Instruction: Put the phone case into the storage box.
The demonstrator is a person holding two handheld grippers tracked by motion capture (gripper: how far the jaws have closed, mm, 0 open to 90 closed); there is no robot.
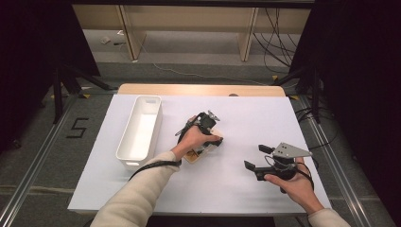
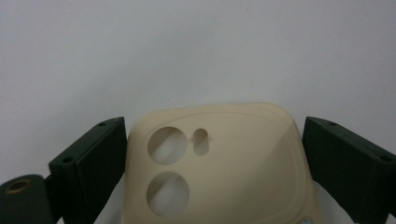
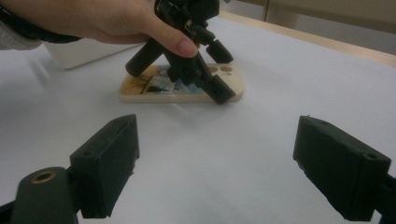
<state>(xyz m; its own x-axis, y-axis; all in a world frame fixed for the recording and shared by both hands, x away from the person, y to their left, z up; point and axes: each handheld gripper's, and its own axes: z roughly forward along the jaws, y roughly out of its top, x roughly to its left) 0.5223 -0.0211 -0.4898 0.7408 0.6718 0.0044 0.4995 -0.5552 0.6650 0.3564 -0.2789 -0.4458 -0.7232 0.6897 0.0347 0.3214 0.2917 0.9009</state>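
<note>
Left claw (image 1: 213,137) is tipped down over a cream phone case (image 2: 219,168) lying flat on the white worktop (image 1: 227,189), near the middle of the high view. Its jaws are spread, one on each long side of the case's camera-hole end, not yet pinching, likely so they can close on the edges. Right claw (image 1: 257,158) waits lower right with jaws wide and empty, pointed toward the case. A white bin (image 1: 127,146) stands just left, seemingly where it will go.
</note>
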